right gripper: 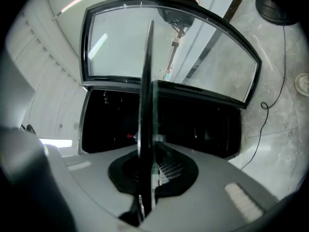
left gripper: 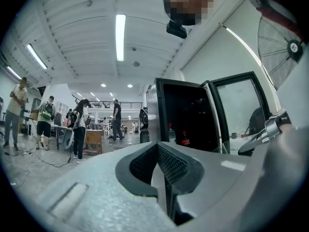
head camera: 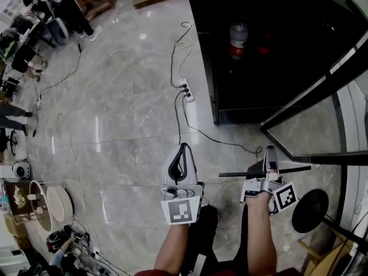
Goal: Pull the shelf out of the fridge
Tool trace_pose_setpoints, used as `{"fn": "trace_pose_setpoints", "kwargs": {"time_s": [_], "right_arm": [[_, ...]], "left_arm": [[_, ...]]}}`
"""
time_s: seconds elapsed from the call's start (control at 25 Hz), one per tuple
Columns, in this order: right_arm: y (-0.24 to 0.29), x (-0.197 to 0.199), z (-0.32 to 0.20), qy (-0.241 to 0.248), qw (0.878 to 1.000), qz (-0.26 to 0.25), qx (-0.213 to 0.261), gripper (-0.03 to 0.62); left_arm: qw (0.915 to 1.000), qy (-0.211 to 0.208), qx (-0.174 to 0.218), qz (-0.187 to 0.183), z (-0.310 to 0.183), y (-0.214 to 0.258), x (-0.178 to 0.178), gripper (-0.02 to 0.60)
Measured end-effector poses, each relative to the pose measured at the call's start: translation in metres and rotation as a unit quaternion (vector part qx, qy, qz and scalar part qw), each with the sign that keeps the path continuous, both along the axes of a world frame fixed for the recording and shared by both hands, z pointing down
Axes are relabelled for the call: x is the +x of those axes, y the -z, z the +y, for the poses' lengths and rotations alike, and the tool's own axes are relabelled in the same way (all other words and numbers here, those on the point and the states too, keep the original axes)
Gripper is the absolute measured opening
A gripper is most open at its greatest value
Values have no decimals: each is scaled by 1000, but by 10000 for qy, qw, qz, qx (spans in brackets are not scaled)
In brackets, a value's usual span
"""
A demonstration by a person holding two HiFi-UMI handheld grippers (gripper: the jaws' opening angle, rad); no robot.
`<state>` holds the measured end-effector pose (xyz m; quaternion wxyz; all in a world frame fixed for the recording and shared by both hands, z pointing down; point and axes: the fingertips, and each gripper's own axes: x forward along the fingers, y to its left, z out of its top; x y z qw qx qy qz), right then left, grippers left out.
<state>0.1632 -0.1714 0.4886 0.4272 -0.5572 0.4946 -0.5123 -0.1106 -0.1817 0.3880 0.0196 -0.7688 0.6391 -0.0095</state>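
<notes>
The black fridge point(head camera: 259, 50) stands open at the upper right, its glass door point(head camera: 322, 125) swung out to the right. My right gripper point(head camera: 269, 154) is shut on the shelf point(head camera: 290, 168), a thin dark-edged panel held out in front of the fridge. In the right gripper view the shelf point(right gripper: 145, 81) runs edge-on between the jaws of the right gripper point(right gripper: 147, 170), with the dark fridge interior point(right gripper: 193, 124) behind. My left gripper point(head camera: 184, 149) hangs to the left of the shelf, apart from it. In its own view the left gripper point(left gripper: 164, 175) is shut on nothing.
A bottle with a red label point(head camera: 238, 40) stands inside the fridge. A power strip point(head camera: 186, 91) and cables lie on the marble floor left of it. A fan's black round base point(head camera: 309, 210) sits at the lower right. People point(left gripper: 79, 127) stand far off at tables.
</notes>
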Motion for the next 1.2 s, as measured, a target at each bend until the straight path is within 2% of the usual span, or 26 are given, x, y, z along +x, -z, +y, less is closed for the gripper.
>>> {"fn": "trace_pose_setpoints", "kwargs": {"time_s": [0.16,0.36,0.56,0.88,1.2], "right_arm": [[59,-9,26,-135,9998,-139,-37,6],[126,-22,45,-200,9998,-81,59,8],[182,-33,58,-260,9994,-135,161,8],[251,-45,75,99,9984,-288,473,8],[323,-25,103,445,9945,-353,879,8]], "left_arm": [[9996,-212,-191,15,19,48,-10,-2],[9991,-363,-128,173,30,110,-26,-2],[9980,-588,-71,238,38,164,-27,-2],[9984,-481,211,206,62,239,-33,-2],[9990,-181,394,100,108,299,-22,-2]]}}
